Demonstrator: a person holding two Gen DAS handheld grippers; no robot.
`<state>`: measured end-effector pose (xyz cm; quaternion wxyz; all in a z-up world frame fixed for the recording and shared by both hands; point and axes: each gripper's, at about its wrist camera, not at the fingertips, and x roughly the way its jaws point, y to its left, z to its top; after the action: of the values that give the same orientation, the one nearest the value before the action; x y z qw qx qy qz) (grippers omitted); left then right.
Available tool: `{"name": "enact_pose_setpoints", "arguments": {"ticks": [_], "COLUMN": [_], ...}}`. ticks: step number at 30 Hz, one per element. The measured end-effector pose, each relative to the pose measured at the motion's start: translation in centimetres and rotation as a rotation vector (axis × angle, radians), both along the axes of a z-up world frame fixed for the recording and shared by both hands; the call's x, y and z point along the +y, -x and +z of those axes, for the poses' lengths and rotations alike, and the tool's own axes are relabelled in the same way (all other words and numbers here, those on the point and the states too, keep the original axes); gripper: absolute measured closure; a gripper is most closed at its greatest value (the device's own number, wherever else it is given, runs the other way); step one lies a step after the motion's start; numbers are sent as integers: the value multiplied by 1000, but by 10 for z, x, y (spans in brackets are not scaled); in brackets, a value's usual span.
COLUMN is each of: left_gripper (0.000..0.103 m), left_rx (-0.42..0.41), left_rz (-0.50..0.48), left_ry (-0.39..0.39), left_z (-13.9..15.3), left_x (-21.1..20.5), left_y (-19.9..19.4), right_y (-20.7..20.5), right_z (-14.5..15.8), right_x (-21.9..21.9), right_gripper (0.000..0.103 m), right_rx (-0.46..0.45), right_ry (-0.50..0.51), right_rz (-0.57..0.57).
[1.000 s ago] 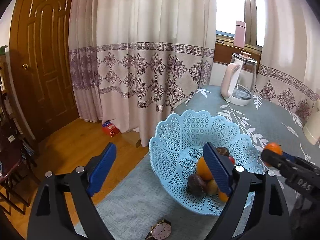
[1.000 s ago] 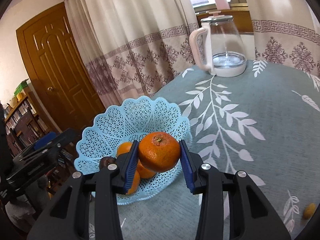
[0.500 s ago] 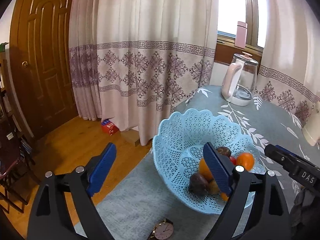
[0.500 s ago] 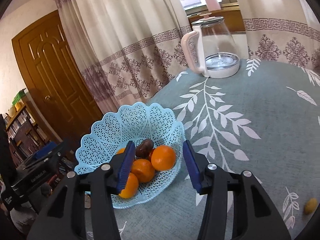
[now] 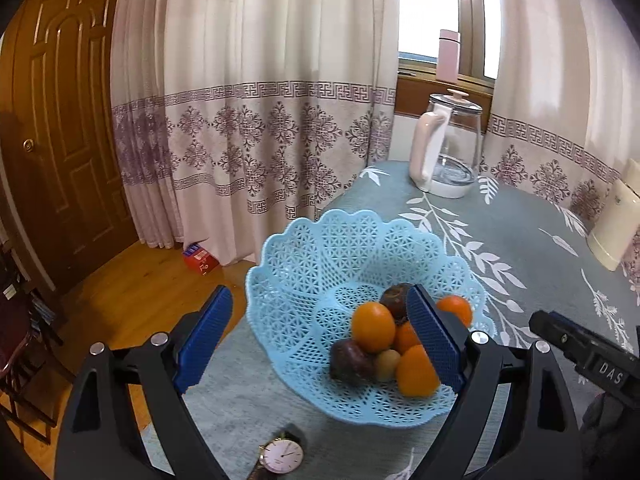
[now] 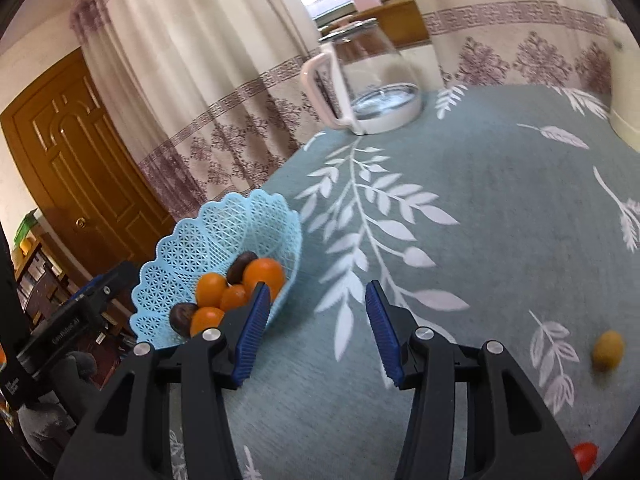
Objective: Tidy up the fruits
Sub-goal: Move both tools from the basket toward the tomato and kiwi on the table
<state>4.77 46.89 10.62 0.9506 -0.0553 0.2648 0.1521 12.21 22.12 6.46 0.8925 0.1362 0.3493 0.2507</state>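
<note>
Both tongs are spread wide with nothing in them: left tongs [image 5: 320, 344] low centre in its view, right tongs [image 6: 314, 330] low centre over bare surface [image 6: 500, 208]. The blue basket [image 6: 224, 232] sits left of centre in the right view, holding oranges [image 6: 264, 274] and a couple of dark brown fruits [image 5: 352, 362]. A small yellow fruit [image 6: 608, 350] lies loose at lower right, with something red [image 6: 585, 455] at the bottom right edge. A watch [image 5: 280, 455] lies bottom centre in the left view.
</note>
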Motion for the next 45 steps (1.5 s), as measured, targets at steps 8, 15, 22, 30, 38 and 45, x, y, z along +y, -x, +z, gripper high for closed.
{"name": "enact_pose_setpoints", "arguments": {"ticks": [8,15,22,30,38,45], "left_gripper": [12,12,12,12,12,12], "left_rx": [-7,-5,1,7,19,35], "left_rz": [-38,-85,-139,-201,-268,-288], "left_ry": [-6,-9,-21,-33,-58,-53], "left_z": [5,5,4,1,-1,-5], "left_x": [-16,-36,-60,-91,-121,-130], "left_y": [1,-4,-7,-11,-11,-14], "right_y": [18,36,61,84,82,75], "right_z": [-6,-10,-24,-35,-42,-48], "right_x": [-40,-88,-139,-157,-145,-139], "right_gripper": [52,52,52,52,53,64], "right_rx": [3,-2,25,60,76,108], "right_ry": [20,52,130,169,212,240], "right_rz": [-70,-168,-271,-246,-207,-171]}}
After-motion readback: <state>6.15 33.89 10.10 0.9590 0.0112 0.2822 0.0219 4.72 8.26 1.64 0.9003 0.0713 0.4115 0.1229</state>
